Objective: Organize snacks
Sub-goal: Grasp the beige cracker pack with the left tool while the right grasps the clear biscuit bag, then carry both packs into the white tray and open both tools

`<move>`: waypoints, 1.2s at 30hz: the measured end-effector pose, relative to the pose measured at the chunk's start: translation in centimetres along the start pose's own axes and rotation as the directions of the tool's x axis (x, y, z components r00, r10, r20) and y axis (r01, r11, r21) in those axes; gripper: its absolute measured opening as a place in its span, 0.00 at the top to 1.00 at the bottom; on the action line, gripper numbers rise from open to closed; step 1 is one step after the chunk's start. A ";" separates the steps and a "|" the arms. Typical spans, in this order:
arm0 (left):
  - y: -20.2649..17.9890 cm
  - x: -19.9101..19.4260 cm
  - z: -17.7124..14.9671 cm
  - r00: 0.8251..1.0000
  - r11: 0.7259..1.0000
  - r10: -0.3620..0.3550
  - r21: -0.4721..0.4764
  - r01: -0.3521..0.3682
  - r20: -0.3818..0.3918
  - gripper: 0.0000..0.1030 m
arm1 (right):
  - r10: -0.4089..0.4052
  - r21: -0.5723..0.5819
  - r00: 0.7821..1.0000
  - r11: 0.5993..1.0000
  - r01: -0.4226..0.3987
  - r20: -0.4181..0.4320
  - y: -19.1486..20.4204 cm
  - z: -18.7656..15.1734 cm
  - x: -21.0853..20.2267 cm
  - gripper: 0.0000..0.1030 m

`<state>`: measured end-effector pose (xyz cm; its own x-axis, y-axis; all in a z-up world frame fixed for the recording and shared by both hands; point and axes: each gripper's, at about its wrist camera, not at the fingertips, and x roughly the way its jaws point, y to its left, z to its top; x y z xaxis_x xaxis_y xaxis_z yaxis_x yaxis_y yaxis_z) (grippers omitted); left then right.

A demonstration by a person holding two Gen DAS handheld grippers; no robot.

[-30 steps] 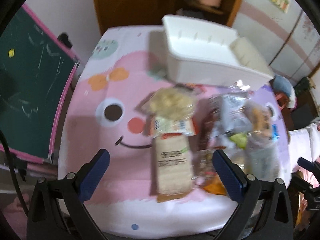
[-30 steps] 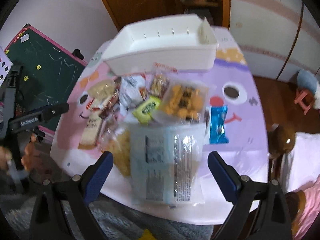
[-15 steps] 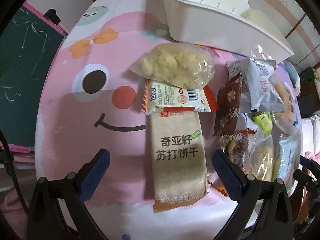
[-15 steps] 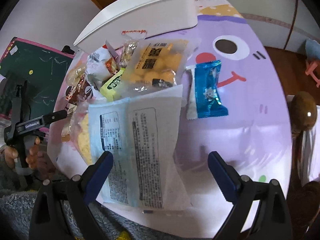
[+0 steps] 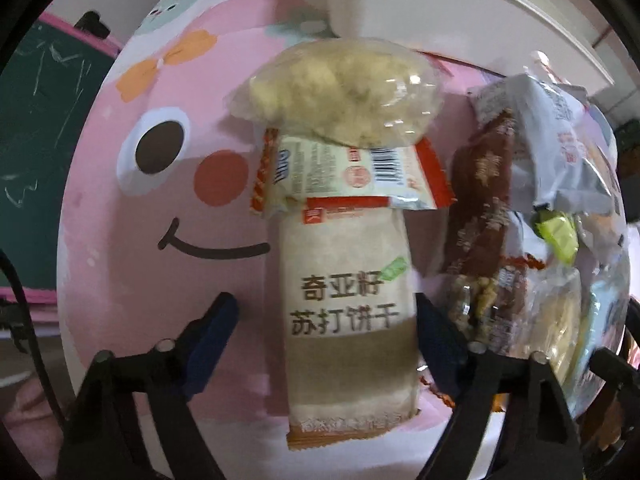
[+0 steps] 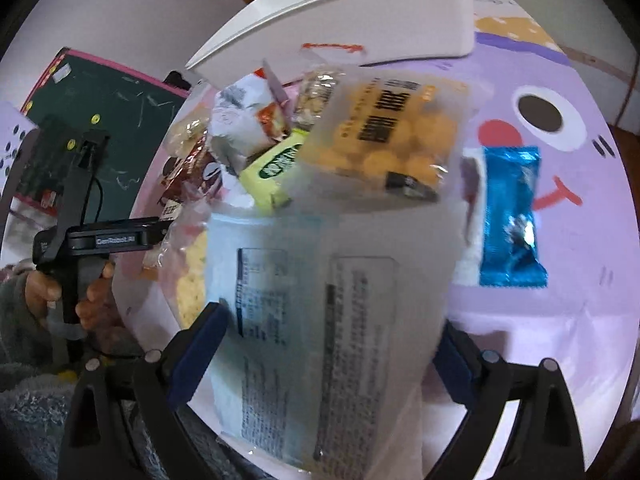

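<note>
A person stands at a bench (image 5: pixel 120 216) covered with a cartoon-face cloth, pink on one side and purple on the other, holding a gripper in each hand. The left gripper (image 5: pixel 326 320) is spread wide, its blue-padded fingers (image 5: pixel 212 320) straddling a long beige soda cracker packet (image 5: pixel 348 300) that lies flat on the pink side; whether the pads touch the wrapper is not clear. Beyond that packet lies a cream and orange wrapper (image 5: pixel 348 172), and partly on top of it a clear bag of pale crumbly snack (image 5: pixel 340 92). To the right sits a jumble of other packets, among them a dark brown wrapper (image 5: pixel 480 200). The right gripper (image 6: pixel 332 340) is also spread wide, on either side of a large translucent bag with printed labels (image 6: pixel 320 320) near the bench's front edge. Past it lie a clear bag of golden round snacks (image 6: pixel 384 136), a small yellow-green packet (image 6: pixel 276 168), and, apart on the purple side, a shiny blue wrapper (image 6: pixel 510 216). A white plastic bin (image 6: pixel 360 12) stands at the far side of the bench behind the pile.
</note>
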<state>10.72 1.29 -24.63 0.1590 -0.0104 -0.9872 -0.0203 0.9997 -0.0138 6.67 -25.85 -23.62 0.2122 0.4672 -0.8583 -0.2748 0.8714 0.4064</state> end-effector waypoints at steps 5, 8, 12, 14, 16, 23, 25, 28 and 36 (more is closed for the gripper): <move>-0.5 -1.3 -0.6 1.000 1.000 -0.015 -0.009 0.015 0.007 0.50 | 0.061 0.017 0.997 0.998 -0.062 0.036 0.4 0.1 -1.3 0.53; -0.3 -1.8 -1.3 1.000 0.999 -0.027 -0.029 0.027 0.006 0.50 | 0.065 0.035 0.995 0.997 -0.067 0.079 0.3 0.1 -3.3 0.74; -0.5 -3.0 -2.5 0.999 0.999 -0.041 -0.027 0.041 0.018 0.50 | 0.005 0.003 0.992 1.000 -0.006 0.124 1.8 0.0 -5.7 0.88; -1.3 -4.0 -3.4 0.998 0.999 -0.042 -0.023 0.043 0.042 0.50 | -0.039 -0.024 0.989 0.999 0.043 0.142 3.1 0.2 -6.7 0.90; -1.2 -5.4 -4.2 0.997 0.999 -0.040 -0.015 0.042 0.072 0.50 | -0.071 -0.038 0.986 0.996 0.078 0.152 4.0 0.6 -7.5 0.91; -3.0 -14.1 -5.5 0.962 0.997 -0.054 0.060 0.039 0.267 0.50 | -0.148 -0.112 0.954 0.977 0.182 0.261 8.7 2.8 -11.7 0.92; -2.7 -16.7 -3.9 0.945 0.995 -0.075 0.081 0.052 0.318 0.50 | -0.154 -0.128 0.939 0.971 0.202 0.309 10.1 4.1 -13.6 0.93; -3.2 -21.1 -2.0 0.905 0.990 -0.105 0.129 0.056 0.413 0.50 | -0.186 -0.142 0.902 0.956 0.258 0.390 11.7 6.3 -16.3 0.93; -4.7 -31.4 3.5 0.767 0.978 -0.103 0.206 -0.039 0.633 0.50 | -0.294 -0.024 0.763 0.926 0.376 0.576 12.9 15.3 -22.8 0.93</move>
<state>9.31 -2.97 7.00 0.7493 -0.0968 -0.6551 0.1775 0.9824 0.0578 12.67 -22.97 6.03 0.7829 0.1864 -0.5936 -0.1979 0.9791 0.0466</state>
